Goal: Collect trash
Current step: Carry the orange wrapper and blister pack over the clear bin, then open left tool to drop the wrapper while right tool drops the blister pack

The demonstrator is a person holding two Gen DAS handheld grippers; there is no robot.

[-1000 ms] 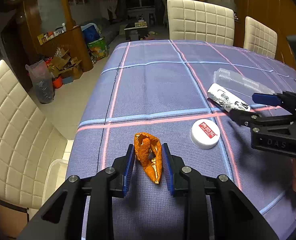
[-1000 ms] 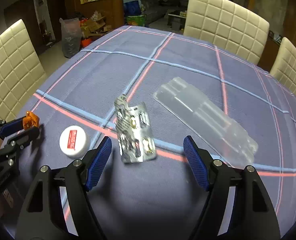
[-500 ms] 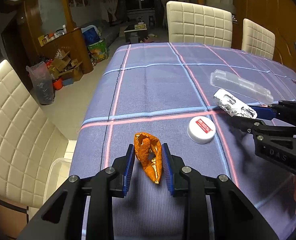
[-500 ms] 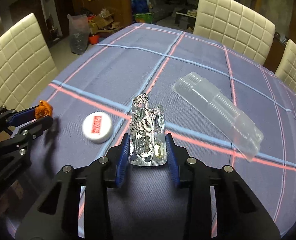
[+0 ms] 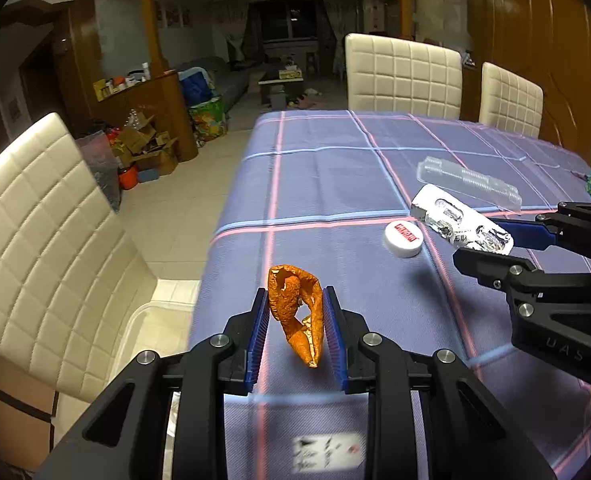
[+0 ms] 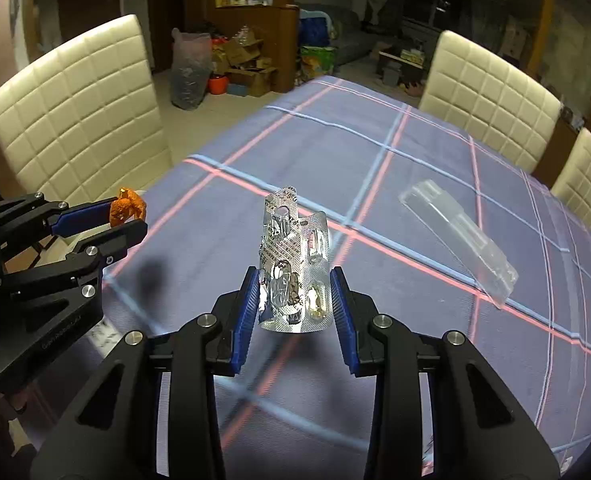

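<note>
Nearby, white cap (image 5: pixel 402 237) and clear tray (image 6: pixel 461 240) on tablecloth (image 5: pixel 327 176), left hand-held gripper (image 5: pixel 295 326) clamping orange peel (image 5: pixel 297 312), right hand-held gripper (image 6: pixel 295 300) clamping blister pack (image 6: pixel 293 272)

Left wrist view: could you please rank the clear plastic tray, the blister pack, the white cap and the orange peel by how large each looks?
1. Orange peel, though it is nearest the camera.
2. Clear plastic tray and blister pack: too alike to rank; the tray lies farther off.
3. White cap.

Dim indoor light, soft shadows, motion blur low down, fisheye bending and dark corners.
</note>
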